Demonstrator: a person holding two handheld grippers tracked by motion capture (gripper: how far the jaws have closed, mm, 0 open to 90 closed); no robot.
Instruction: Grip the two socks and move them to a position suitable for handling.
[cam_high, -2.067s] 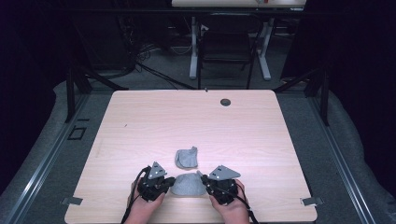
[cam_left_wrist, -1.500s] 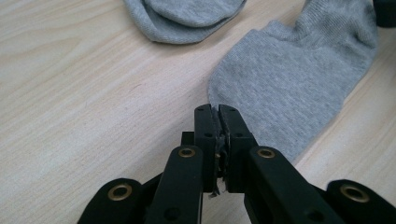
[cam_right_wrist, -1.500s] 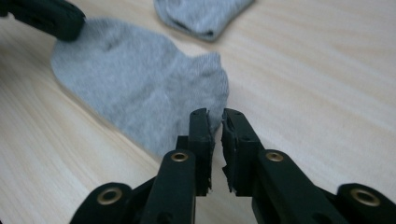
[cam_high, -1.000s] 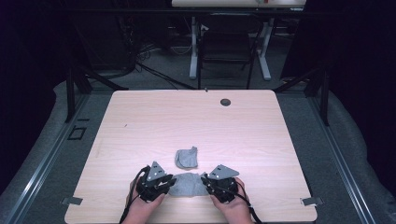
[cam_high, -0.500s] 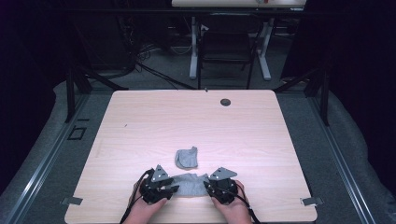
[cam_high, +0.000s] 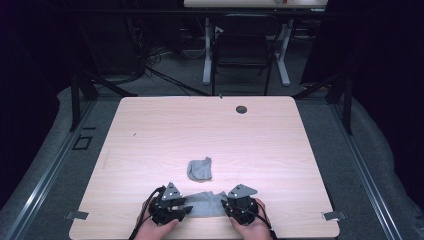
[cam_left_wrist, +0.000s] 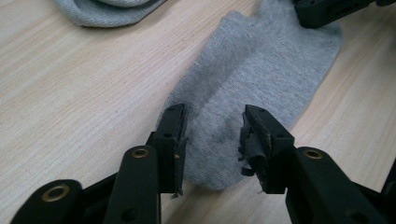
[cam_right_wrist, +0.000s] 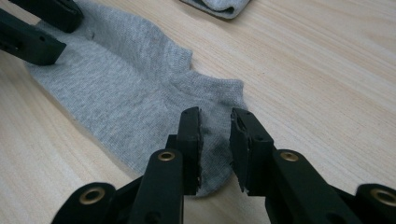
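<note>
Fingers (cam_left_wrist: 173, 135) of both grippers, just opening, straddle the flat sock (cam_left_wrist: 261, 74) unpinched; high view adds the folded sock (cam_high: 200, 169).

The high view looks forward and down on the whole table (cam_high: 150, 130) from above its near edge. Each gripper view sits low and very close, looking along its own jaws. All three views share the flat grey sock (cam_high: 204, 205) (cam_left_wrist: 252, 70) (cam_right_wrist: 121, 102)
</note>
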